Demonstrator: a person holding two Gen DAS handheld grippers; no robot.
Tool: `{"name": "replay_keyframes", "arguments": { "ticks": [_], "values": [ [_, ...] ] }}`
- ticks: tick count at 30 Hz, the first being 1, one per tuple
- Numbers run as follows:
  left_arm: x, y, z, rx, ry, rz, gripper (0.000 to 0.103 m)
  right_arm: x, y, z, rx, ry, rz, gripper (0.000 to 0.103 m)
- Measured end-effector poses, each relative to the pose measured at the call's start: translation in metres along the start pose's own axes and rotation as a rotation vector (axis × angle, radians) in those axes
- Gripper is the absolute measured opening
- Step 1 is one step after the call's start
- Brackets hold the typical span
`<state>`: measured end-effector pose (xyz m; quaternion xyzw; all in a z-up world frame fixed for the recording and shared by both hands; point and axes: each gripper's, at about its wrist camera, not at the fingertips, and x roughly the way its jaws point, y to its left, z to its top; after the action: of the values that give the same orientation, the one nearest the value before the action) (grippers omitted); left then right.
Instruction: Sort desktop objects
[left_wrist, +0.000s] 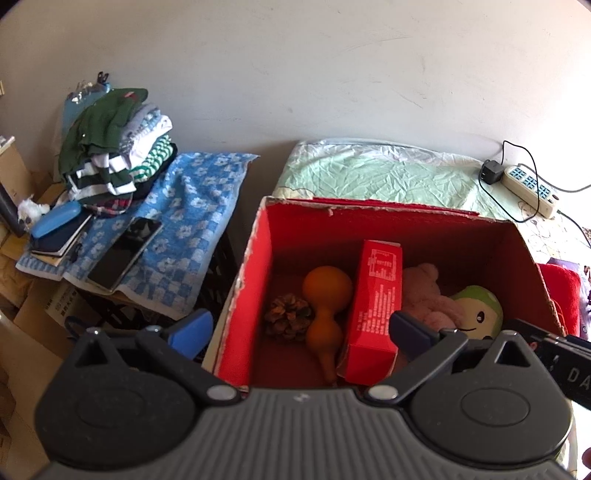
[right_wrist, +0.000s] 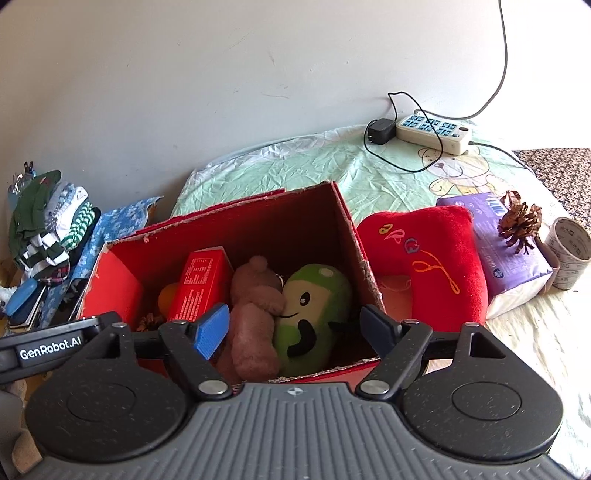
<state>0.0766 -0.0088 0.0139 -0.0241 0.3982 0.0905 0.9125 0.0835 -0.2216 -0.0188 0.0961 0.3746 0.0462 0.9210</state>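
A red cardboard box (left_wrist: 255, 266) (right_wrist: 354, 229) stands open on the table. In it lie a pine cone (left_wrist: 288, 317), an orange gourd (left_wrist: 325, 310), a red carton (left_wrist: 376, 302) (right_wrist: 199, 284), a pink plush bear (left_wrist: 432, 299) (right_wrist: 255, 306) and a green plush toy (left_wrist: 480, 314) (right_wrist: 314, 314). My left gripper (left_wrist: 299, 328) is open and empty above the box's near edge. My right gripper (right_wrist: 295, 326) is open and empty above the plush toys. To the right of the box lie a red pillow (right_wrist: 428, 258), a purple tissue pack (right_wrist: 509, 258), a second pine cone (right_wrist: 519, 221) and a tape roll (right_wrist: 570, 251).
A power strip (right_wrist: 436, 129) (left_wrist: 528, 184) with a charger (right_wrist: 378, 131) lies at the back on the green cloth (left_wrist: 388, 173). Left of the box, a blue towel (left_wrist: 192, 206) carries folded clothes (left_wrist: 114, 144), a tablet (left_wrist: 125, 251) and a blue case (left_wrist: 55, 218). Cardboard boxes (left_wrist: 33, 310) stand lower left.
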Motion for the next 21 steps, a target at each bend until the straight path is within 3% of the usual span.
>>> {"name": "replay_keyframes", "arguments": {
  "ticks": [21],
  "values": [
    [0.003, 0.009, -0.007, 0.029, -0.042, 0.015, 0.101, 0.012, 0.018, -0.007, -0.034, -0.014, -0.02, 0.083]
  ]
}}
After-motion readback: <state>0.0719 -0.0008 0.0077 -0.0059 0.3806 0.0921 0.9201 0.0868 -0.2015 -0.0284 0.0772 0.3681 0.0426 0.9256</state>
